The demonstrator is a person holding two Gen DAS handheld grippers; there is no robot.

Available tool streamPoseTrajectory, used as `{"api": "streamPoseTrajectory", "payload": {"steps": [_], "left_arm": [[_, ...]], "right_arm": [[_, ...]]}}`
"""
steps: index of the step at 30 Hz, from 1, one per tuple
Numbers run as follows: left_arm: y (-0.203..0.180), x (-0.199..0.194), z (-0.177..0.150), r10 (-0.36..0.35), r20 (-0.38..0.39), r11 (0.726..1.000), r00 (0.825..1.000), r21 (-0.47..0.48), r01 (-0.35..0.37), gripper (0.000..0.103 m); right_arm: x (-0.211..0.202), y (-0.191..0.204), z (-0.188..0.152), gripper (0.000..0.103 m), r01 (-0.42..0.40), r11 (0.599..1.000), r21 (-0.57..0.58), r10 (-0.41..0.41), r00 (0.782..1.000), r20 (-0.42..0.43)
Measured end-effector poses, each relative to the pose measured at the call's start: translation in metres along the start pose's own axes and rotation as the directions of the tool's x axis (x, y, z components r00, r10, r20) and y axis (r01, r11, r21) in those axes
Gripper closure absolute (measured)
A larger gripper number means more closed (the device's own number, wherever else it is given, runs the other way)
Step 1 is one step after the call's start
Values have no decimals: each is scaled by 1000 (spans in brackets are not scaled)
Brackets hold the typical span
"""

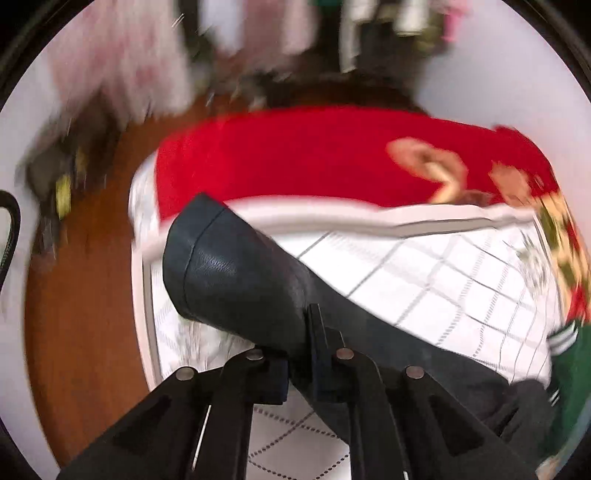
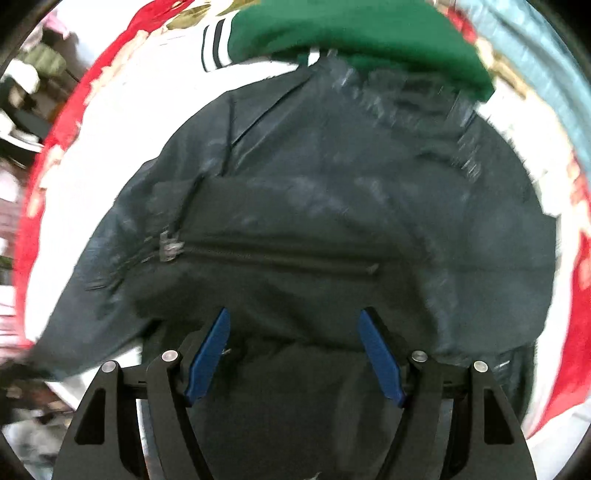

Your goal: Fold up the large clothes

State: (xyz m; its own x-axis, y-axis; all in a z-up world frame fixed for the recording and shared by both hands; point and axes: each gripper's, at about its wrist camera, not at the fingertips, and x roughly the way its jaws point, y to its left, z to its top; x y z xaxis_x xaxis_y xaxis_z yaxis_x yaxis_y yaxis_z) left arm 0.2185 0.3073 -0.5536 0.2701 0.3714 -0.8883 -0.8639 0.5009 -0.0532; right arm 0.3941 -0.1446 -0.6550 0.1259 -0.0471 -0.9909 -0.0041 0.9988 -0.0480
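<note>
A dark navy leather-look jacket (image 2: 332,221) lies spread on a white quilted bed, with a zipper across its middle. My right gripper (image 2: 295,321) is open just above the jacket's near part, holding nothing. My left gripper (image 1: 301,332) is shut on the jacket's sleeve (image 1: 229,266), and the cuff end sticks up and away to the left above the bed (image 1: 424,280). Both views are motion-blurred.
A red patterned blanket (image 1: 295,158) lies across the far end of the bed. A green garment with a striped cuff (image 2: 351,33) lies beyond the jacket. Wooden floor (image 1: 81,314) runs along the bed's left side, with clutter further back.
</note>
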Motion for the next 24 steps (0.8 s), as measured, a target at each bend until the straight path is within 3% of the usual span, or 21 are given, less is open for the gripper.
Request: {"api": "streamPoseTrajectory", "payload": {"steps": [2,4,7,9,13,17,21,24], "left_arm": [[-26,-21,4,-12,64,994,998,111,5,98],[-47,-48,0,-48,128,974,991,225,18,98],[-95,-92,-13,-141,207,914,968,403,47,99],[-125,-119,-27,-214,214,866,953,492,84,99],[-205,-161,-77,-387,122,728,914,648,222,100],[-280,-202,-167,-513,-26,527,858,779,338,100],[-330,-215,-252,-515,-202,351,833,837,419,100],[-352,-203,-308,-444,-314,272,839,845,460,99]], "right_arm": [[5,1,5,20,40,999,-16,-40,999,5],[11,-4,11,19,30,1000,-3,-30,1000,3],[13,-17,19,19,7,999,53,-7,1000,6],[8,-38,19,19,-12,994,109,11,1000,16],[-4,-104,7,19,-33,972,235,29,999,22],[-16,-180,-13,19,-11,933,360,5,1000,18],[-21,-252,-42,19,43,894,447,-49,999,1],[-19,-294,-66,19,81,866,494,-78,997,-27]]}}
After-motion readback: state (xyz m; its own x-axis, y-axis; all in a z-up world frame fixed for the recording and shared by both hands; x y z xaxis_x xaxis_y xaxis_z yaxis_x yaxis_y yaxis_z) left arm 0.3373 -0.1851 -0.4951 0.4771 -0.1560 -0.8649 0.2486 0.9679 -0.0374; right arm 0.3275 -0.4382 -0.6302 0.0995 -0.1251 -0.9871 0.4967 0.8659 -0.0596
